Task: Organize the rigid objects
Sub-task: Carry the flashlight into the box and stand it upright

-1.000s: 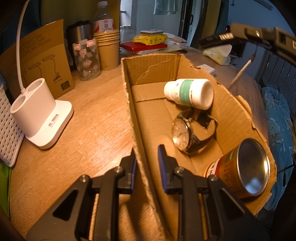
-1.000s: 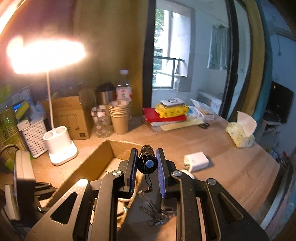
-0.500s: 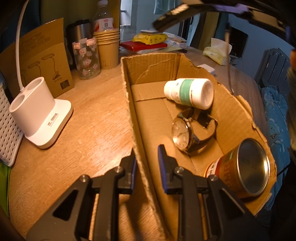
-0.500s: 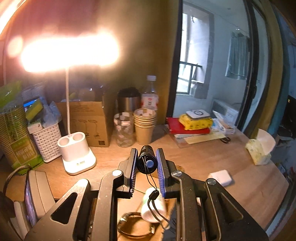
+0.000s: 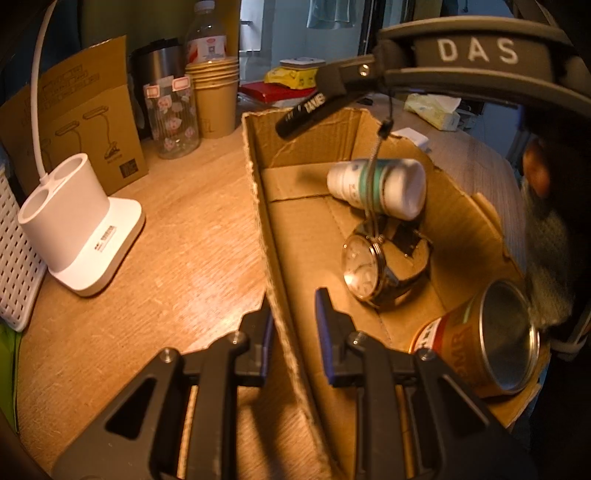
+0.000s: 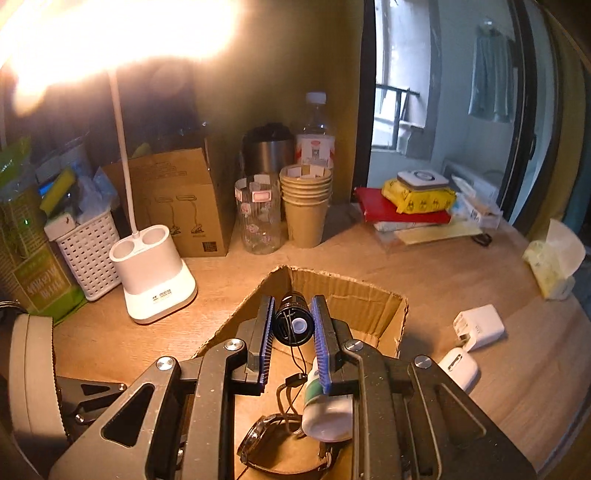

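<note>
A: Right, closest first: the left gripper (image 5: 291, 332) has its fingers nipped onto the near wall of the cardboard box (image 5: 273, 236), one finger outside, one inside.

B: And just past the inside finger?

A: One wristwatch (image 5: 369, 266) lying on the box floor, and to the right of it one tin can (image 5: 484, 347) on its side, open end toward the camera. Beyond the watch, one white pill bottle (image 5: 376, 186) with a green band, also on its side. That makes three things in the box.

B: The right gripper (image 6: 293, 325)?

A: Its fingers pinch one black flashlight (image 6: 293, 325), barrel pointing forward along them. It hangs over the box, above the bottle; one lanyard (image 6: 291, 384) dangles from its tail toward the watch. From the left wrist view the flashlight's front end (image 5: 303, 110) sits over the far end of the box.

B: Outside the box?

A: Left of the left fingers, one white lamp base (image 5: 79, 229) with two round wells, and one white basket (image 5: 14, 258) at the edge. Farther on, one printed carton (image 5: 85, 122), one flowered glass jar (image 5: 173, 114), one stack of paper cups (image 5: 216, 96), one steel flask (image 5: 159, 66) and one water bottle (image 5: 205, 33). Right of the right fingers, two white chargers (image 6: 478, 326) on the table (image 6: 480, 280), one tissue pack (image 6: 554, 258) beyond.
</note>
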`<state>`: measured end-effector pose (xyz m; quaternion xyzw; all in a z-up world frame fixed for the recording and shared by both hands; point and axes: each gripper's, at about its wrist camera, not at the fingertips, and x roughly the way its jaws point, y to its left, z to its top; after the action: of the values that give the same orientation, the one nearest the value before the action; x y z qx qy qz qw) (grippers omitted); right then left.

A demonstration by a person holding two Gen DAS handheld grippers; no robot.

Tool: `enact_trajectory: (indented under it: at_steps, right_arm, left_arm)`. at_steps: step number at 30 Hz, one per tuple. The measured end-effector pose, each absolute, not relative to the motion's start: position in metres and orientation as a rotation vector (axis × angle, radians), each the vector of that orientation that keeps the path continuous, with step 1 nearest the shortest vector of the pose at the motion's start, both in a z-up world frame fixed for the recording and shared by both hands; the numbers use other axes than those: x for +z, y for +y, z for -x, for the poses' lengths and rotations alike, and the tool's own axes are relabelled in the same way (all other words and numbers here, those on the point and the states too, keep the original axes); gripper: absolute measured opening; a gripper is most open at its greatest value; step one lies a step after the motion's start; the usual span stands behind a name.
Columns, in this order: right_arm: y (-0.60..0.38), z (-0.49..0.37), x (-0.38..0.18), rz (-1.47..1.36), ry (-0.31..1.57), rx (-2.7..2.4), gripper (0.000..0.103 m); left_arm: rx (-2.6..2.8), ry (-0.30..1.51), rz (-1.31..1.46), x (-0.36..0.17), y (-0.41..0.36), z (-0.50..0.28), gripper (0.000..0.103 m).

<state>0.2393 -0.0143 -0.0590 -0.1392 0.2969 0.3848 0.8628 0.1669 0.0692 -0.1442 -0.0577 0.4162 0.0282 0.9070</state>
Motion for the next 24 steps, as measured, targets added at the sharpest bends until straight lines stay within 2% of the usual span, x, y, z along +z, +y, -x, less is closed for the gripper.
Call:
enact_trajectory:
  at_steps: [21, 24]
  right_arm:
    - [0.001, -0.233, -0.080, 0.470, 0.734, 0.826, 0.022]
    - [0.001, -0.233, -0.081, 0.472, 0.743, 0.822, 0.030]
  left_arm:
    - [0.059, 0.857, 0.115, -0.143, 0.069, -0.166, 0.022]
    - [0.059, 0.857, 0.114, -0.143, 0.069, -0.165, 0.022]
